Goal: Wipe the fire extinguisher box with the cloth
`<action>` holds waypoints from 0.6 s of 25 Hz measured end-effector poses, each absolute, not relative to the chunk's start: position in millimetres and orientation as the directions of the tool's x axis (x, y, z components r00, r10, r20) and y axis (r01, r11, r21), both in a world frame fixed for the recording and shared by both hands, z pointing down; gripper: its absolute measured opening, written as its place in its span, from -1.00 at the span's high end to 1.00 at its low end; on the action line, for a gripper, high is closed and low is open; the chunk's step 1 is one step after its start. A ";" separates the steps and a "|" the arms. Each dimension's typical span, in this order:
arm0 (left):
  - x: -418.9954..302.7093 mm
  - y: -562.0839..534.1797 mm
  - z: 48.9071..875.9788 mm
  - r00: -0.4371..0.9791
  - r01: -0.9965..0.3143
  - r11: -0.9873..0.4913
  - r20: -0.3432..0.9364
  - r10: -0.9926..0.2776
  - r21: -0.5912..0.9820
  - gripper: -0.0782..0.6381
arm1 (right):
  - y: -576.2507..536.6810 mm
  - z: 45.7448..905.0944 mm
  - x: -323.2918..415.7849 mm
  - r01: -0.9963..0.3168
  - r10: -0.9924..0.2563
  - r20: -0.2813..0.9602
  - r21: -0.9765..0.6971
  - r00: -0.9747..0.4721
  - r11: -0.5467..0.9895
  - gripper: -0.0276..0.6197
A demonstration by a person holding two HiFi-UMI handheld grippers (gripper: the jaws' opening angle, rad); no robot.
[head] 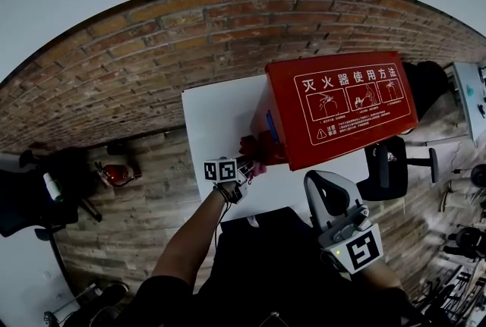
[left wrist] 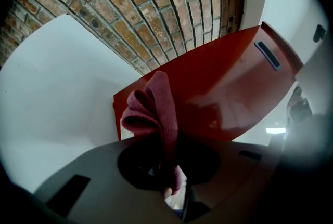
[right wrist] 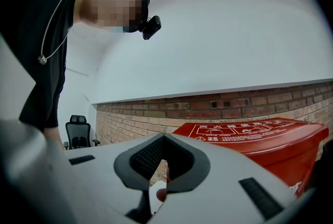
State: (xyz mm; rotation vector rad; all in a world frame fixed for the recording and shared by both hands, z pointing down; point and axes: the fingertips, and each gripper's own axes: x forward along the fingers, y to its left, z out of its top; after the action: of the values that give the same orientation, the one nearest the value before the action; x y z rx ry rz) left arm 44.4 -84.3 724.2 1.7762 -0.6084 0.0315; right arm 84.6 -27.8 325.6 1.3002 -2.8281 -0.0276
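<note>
The red fire extinguisher box point(head: 342, 105) has a white instruction panel on its lid. My left gripper point(head: 247, 165) is at the box's left side, shut on a dark red cloth point(head: 251, 146) that rests against that side. In the left gripper view the folded cloth point(left wrist: 152, 108) sticks up out of the left gripper point(left wrist: 169, 168) in front of the box's red side point(left wrist: 229, 88). My right gripper point(head: 325, 193) hangs below the box, away from it, shut and holding nothing. In the right gripper view the right gripper point(right wrist: 164, 140) has its jaws together, with the box point(right wrist: 260, 137) beyond to the right.
A white board point(head: 216, 117) lies under and behind the box on the brick surface point(head: 152, 52). A black office chair point(head: 389, 166) stands at the box's lower right. A small red extinguisher point(head: 115, 174) lies at the left. The person's torso point(right wrist: 36, 36) fills the right gripper view's left.
</note>
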 end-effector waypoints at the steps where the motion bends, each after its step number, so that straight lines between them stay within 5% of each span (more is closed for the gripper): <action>1: 43.9 -84.5 721.7 0.865 -0.407 -0.163 0.321 -0.386 0.899 0.52 | -27.7 325.6 84.5 -0.758 -0.759 0.018 0.028 -0.651 0.651 0.85; 15: 43.6 -85.8 685.6 0.878 -0.308 -0.142 0.223 -0.424 0.941 0.52 | -27.5 323.8 84.0 -0.758 -0.759 0.007 0.031 -0.651 0.651 0.85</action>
State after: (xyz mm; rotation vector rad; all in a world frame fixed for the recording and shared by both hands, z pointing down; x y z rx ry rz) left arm 43.6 -85.8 685.6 1.7426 -0.5605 -0.1102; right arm 84.0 -27.5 323.8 1.3035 -2.8369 -0.0400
